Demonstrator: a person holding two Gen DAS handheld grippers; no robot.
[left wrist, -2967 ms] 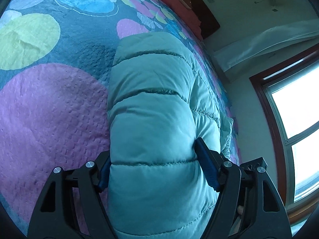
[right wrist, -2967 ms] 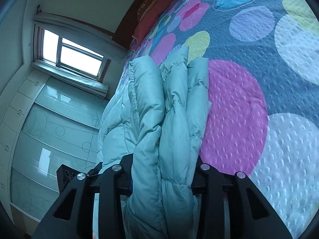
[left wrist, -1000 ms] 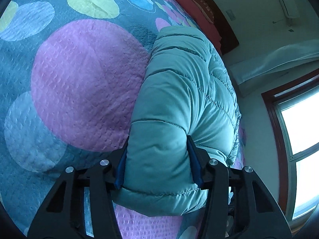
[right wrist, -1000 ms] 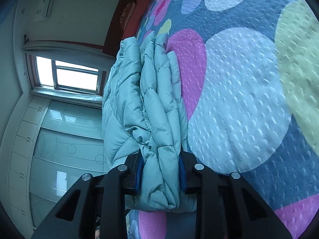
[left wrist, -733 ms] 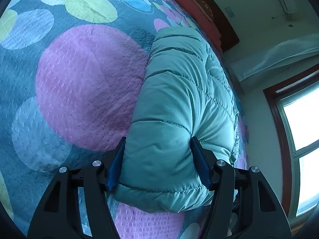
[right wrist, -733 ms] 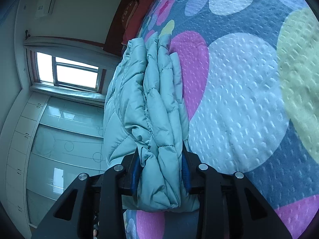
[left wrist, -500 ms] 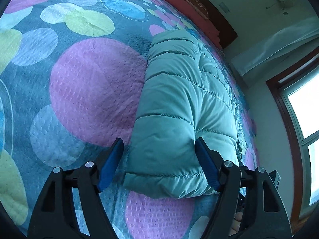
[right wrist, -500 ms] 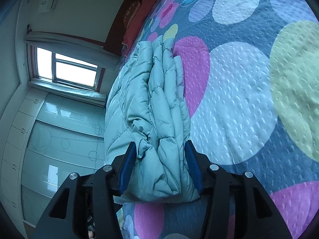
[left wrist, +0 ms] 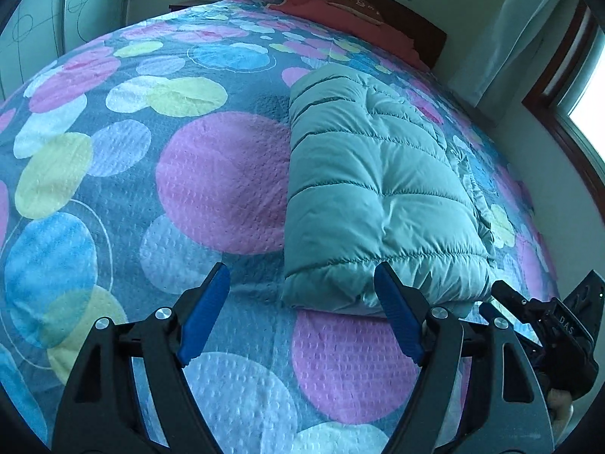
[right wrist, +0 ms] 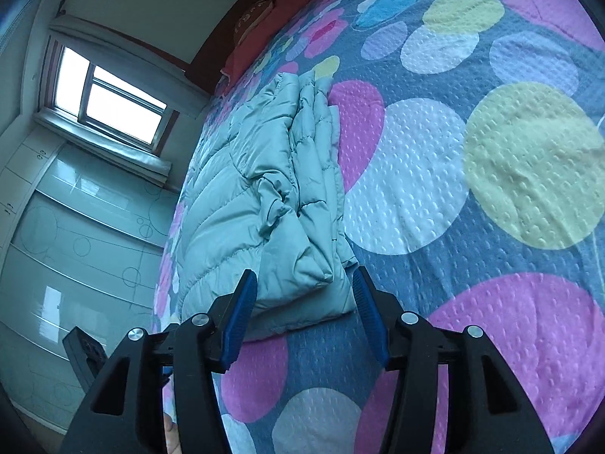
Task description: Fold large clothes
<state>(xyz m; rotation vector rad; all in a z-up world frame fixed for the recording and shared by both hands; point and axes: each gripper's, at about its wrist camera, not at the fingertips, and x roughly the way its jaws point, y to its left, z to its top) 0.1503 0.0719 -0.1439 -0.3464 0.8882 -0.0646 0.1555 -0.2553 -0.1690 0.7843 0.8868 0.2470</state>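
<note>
- Pulled back and up from the folded jacket [left wrist: 378,196] since a second ago, both claws; squeezed between the blue pads then, lying free on the bed now.
- Left claw [left wrist: 300,312]: jaws just been opening, now spread wide, nothing between them; jacket's near edge up at about 1 o'clock, right pad just overlapping its corner in view, contact unclear.
- Right claw [right wrist: 302,314]: jaws just been opening, now parted, clear of the cloth; jacket's bunched end lying just beyond the tips at 12 o'clock.
- Jacket: teal, quilted, folded into a long bundle, flat on the dotted bedspread [left wrist: 211,178], red pillow [left wrist: 340,3] far off at 12 o'clock.
</note>
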